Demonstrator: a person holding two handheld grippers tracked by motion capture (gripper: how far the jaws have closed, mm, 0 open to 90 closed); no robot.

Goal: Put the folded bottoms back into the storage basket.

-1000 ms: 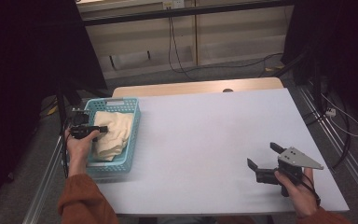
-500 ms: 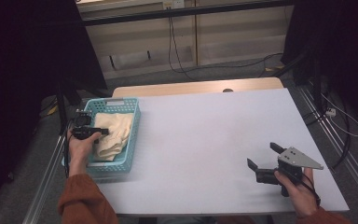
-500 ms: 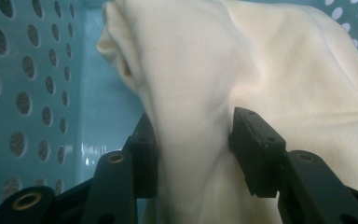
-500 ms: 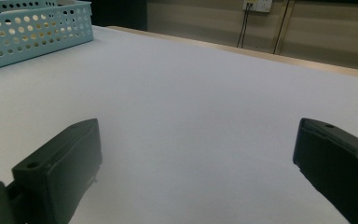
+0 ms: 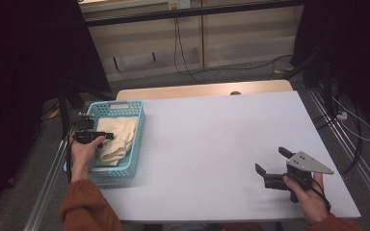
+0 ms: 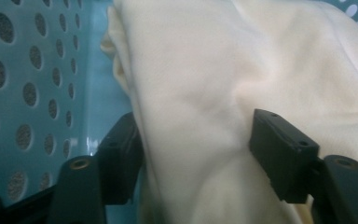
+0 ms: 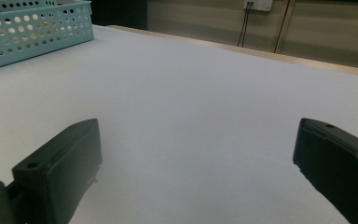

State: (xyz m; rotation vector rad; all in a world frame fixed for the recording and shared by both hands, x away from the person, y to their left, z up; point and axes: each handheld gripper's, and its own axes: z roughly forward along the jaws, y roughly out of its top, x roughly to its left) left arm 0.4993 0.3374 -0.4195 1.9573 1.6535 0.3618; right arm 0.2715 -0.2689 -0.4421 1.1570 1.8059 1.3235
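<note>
Left tool [image 5: 107,136]: inside the basket, over the cloth; in the left gripper view [image 6: 193,154] its jaws straddle a fold of the fabric.
Left tool state: jaws have just been opening, now abt half apart; cloth sits between them. Left jaw lies vs the fold's edge, right jaw lies on the fabric; can't tell if either pad presses.
Cloth [image 5: 116,139]: cream, crumpled, lying in the basket; fills most of it lengthwise. Close up [image 6: 223,84] soft folds, one ridge running btw the jaws.
Basket [image 5: 137,144]: light blue plastic, perforated walls, on the worktop's left edge; its wall w/ round holes shows at left in the left gripper view [image 6: 23,88], and far off at top left in the right gripper view [image 7: 32,32].
Right tool [image 5: 270,162]: near the worktop's right front corner, well apart from the basket, held by the right hand [image 5: 313,195]; grey three-cornered plate on top.
Right tool state: jaws wide apart, nothing btw them; right gripper view [image 7: 196,158] shows bare worktop in the gap.
Worktop [image 5: 212,144]: pale, flat.
Left hand [image 5: 83,151]: at the basket's near left side, orange sleeve behind it.
</note>
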